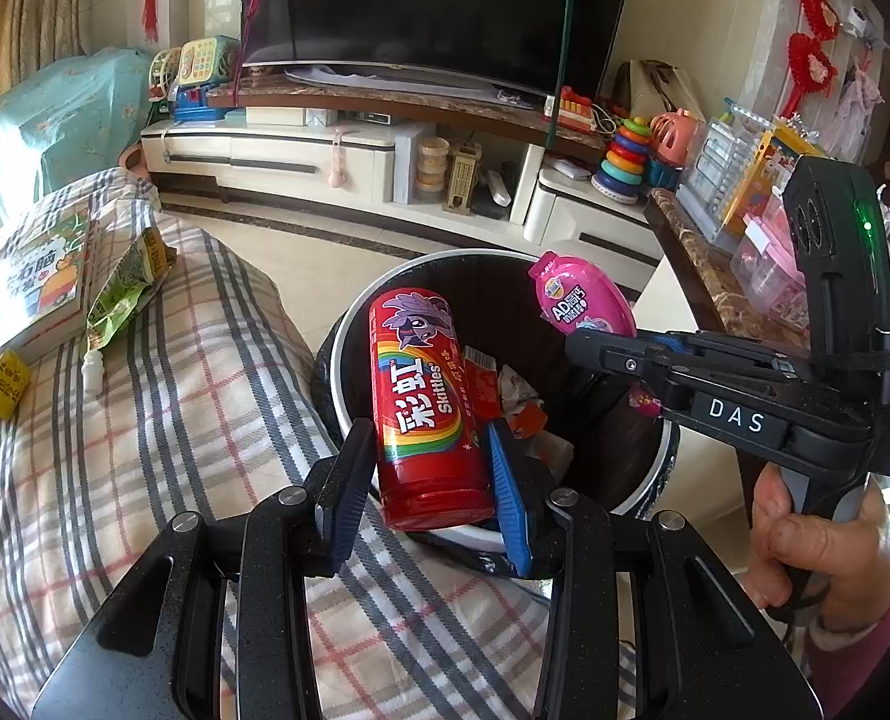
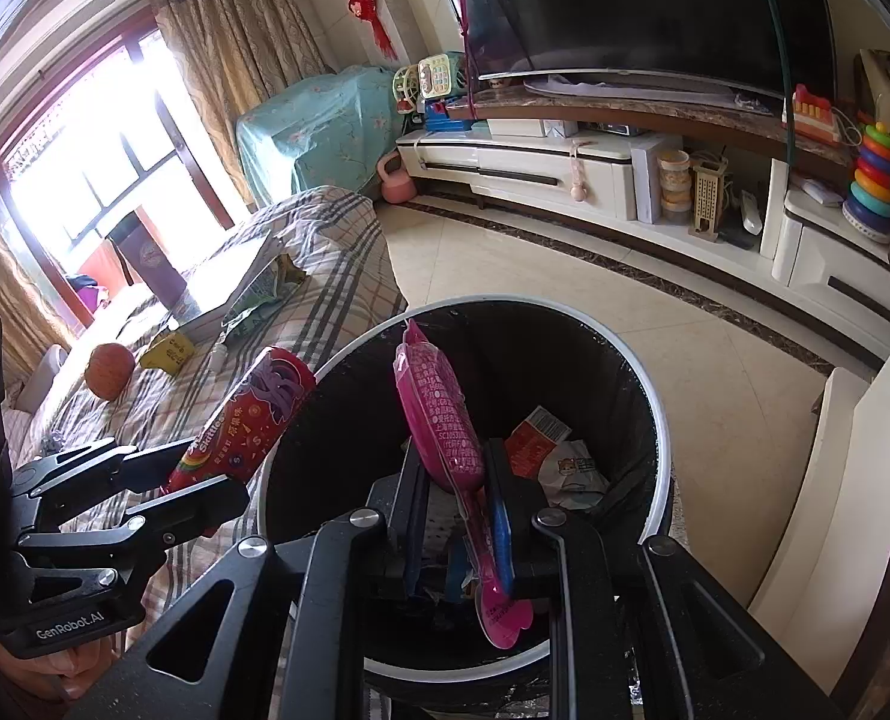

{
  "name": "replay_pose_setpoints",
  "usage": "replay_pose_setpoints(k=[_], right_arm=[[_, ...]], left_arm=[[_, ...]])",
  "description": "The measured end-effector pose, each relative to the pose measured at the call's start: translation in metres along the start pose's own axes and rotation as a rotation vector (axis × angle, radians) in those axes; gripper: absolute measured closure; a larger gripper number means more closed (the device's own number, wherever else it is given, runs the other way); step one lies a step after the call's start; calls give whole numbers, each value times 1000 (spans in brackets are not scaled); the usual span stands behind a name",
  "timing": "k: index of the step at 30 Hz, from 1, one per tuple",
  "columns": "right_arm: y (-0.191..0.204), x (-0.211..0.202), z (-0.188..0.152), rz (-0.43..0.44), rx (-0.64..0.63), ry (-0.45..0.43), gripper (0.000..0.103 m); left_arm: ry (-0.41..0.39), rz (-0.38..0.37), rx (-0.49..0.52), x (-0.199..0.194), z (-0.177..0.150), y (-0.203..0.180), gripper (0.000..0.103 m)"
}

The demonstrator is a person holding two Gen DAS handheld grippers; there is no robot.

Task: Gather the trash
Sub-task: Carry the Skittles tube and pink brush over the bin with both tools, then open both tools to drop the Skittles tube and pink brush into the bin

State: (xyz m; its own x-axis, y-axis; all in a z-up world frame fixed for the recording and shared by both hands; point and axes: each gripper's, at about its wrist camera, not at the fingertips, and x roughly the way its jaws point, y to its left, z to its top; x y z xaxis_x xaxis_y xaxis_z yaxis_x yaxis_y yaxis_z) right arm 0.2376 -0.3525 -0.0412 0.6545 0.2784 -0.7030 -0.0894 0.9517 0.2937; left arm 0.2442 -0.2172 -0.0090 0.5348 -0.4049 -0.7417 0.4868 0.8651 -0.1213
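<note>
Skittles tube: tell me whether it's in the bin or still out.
Still out. The Skittles tube is clamped in the left hand-held gripper, held above the bin, not dropped.

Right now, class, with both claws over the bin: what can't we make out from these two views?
- Bottom of the trash bin: right wrist view, pink packet and right claw cover it.
- Skittles tube cap end: left wrist view, sits between the left claw pads.
- Window outlook: right wrist view, glare.
- Packet print: too small.
</note>
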Motion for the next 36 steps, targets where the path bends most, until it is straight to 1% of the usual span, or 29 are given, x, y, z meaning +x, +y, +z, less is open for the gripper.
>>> replay_pose_setpoints(k=[17, 19, 21, 22, 23, 24, 25, 28, 30, 33, 36], right_arm=[[-5, 1, 3, -8, 3, 3, 85], [-7, 2, 3, -8, 11, 4, 81], [-5, 4, 3, -3, 22, 9, 80], [-7, 5, 3, 4, 35, 14, 71], [-9, 4, 3, 11, 44, 13, 58], [-9, 3, 3, 16, 50, 10, 53], [-9, 1, 2, 21, 59, 3, 49], [-7, -6, 2, 27, 66, -11, 46], [-2, -11, 1, 30, 65, -19, 45], [8, -18, 0, 36, 55, -30, 39], [20, -22, -3, 51, 46, -36, 32]], left_arm=[[11, -5, 4, 6, 1, -5, 67], [12, -5, 6, 6, 2, -5, 66], [17, 2, 7, 6, 1, -5, 65], [20, 11, 6, 6, 1, -5, 58], [19, 17, 5, 6, 1, -5, 51], [9, 23, 3, 4, 1, -5, 40], [-2, 32, -3, 1, -1, -3, 33], [-19, 34, -35, -9, -6, 4, 31], [-26, 34, -74, -16, -12, 13, 29], [-42, 24, -121, -28, -22, 23, 28], [-67, 40, -157, -46, -35, 34, 28]])
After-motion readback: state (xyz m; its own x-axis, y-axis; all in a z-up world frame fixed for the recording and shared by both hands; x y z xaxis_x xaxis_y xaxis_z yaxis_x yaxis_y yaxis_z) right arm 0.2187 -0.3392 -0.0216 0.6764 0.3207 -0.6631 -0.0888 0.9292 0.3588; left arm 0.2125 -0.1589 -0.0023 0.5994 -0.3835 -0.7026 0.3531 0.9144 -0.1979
